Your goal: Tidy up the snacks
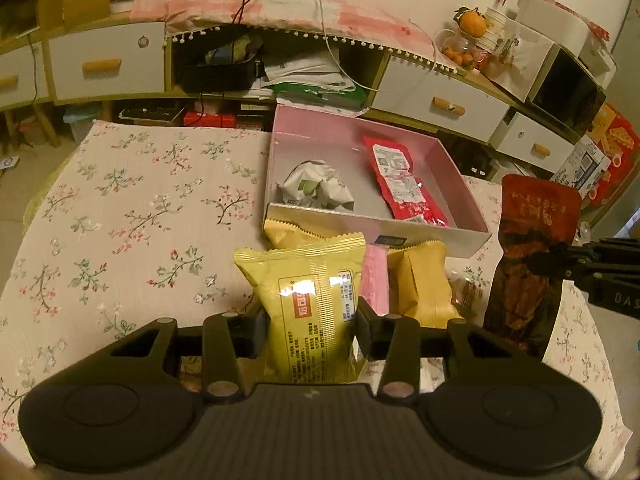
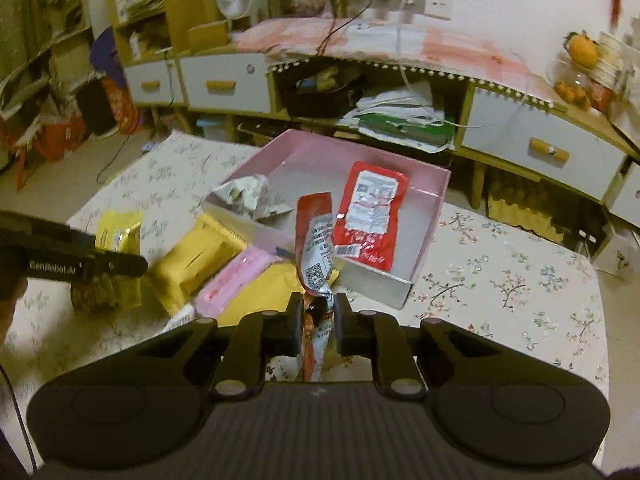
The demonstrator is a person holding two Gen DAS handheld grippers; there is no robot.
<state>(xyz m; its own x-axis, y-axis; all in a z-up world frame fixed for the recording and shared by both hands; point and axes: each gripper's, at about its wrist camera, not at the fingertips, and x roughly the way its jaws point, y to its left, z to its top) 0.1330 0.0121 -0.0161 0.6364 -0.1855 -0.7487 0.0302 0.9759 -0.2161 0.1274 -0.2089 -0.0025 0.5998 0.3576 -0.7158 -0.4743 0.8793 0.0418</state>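
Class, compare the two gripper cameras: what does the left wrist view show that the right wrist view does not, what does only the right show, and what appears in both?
Only the left wrist view shows the left gripper closed on the yellow snack packet.

Only the right wrist view shows the printed silver back of the red foil packet pinched by the right gripper.

Both show the pink open box holding a flat red sachet and a crumpled white wrapper, on the floral tablecloth.

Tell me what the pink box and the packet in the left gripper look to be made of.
Pink box: likely rigid cardboard with a matte paper finish; thin straight walls and crisp folded corners. Yellow packet, between the left gripper pads: seemingly glossy plastic film; it shows a bright glare spot, a crimped serrated top seal, and a puffed body.
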